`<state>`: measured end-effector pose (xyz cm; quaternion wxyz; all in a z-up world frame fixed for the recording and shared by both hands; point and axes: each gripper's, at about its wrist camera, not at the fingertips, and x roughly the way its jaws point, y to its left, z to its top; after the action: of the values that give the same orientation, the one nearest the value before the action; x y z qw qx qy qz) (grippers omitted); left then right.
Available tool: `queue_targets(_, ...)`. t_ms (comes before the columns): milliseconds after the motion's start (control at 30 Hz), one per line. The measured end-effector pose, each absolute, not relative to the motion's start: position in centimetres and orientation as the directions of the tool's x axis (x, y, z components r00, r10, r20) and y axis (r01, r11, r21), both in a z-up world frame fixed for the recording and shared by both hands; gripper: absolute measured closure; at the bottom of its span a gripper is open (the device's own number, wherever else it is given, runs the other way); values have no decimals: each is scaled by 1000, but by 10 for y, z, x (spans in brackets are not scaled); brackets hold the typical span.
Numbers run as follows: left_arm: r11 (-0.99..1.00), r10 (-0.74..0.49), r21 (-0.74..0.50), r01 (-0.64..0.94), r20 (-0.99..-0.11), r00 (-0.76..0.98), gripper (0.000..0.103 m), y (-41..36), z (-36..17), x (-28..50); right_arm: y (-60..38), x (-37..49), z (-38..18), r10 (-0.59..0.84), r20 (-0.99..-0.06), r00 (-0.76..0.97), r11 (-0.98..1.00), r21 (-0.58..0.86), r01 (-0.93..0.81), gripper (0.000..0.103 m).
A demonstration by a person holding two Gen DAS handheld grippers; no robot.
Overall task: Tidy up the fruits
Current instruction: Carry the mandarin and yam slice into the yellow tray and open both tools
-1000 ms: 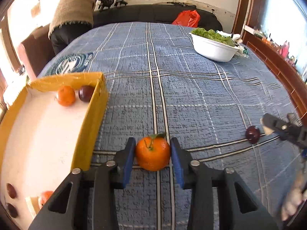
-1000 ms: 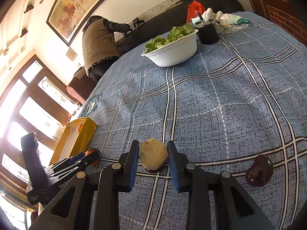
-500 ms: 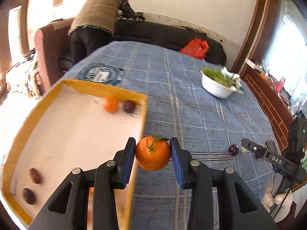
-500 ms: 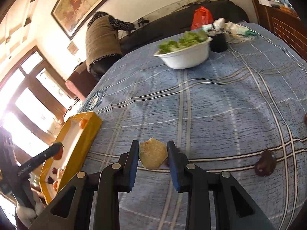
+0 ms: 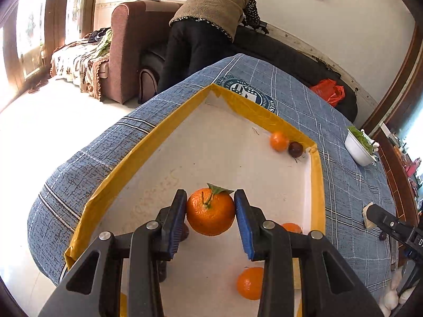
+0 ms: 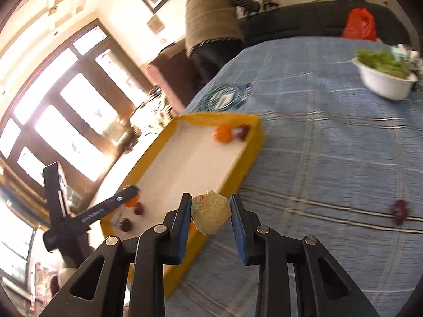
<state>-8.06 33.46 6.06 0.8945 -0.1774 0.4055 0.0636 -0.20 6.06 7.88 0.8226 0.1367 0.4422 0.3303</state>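
Observation:
My left gripper (image 5: 210, 220) is shut on an orange with a green leaf (image 5: 210, 215) and holds it above the white floor of the yellow-rimmed tray (image 5: 137, 155). The tray holds several other oranges and dark plums, such as an orange (image 5: 278, 141) and a plum (image 5: 295, 149) in the far corner. My right gripper (image 6: 211, 218) is shut on a pale tan, rough fruit (image 6: 210, 211) and holds it over the tray's near right rim (image 6: 232, 182). A dark plum (image 6: 399, 210) lies on the blue cloth to the right.
A white bowl of green leaves (image 6: 384, 84) stands at the far right of the blue checked tablecloth (image 6: 330, 145). A person in a brown vest (image 5: 211, 8) bends over a dark sofa behind the table. A red bag (image 6: 359, 25) lies on the sofa.
My left gripper lifted the orange off the cloth and carried it left over the tray. My right gripper lifted the tan fruit and moved it left to the tray's rim.

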Motion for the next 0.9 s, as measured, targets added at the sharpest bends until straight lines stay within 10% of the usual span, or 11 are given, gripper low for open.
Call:
queue_targets(333, 905, -64, -321, -280, -752, 656, 65, 367, 50, -79, 176, 6, 59, 658, -709, 253, 717, 487, -499, 70)
queue_targets(567, 889, -94, -376, -262, -709, 699, 34, 377, 61, -88, 205, 12, 40, 594, -764, 251, 752, 415, -513, 70)
queue_targets(900, 868, -105, -422, -263, -673, 732, 27, 380, 77, -115, 196, 4, 60, 595, -744, 305, 759, 394, -518, 48)
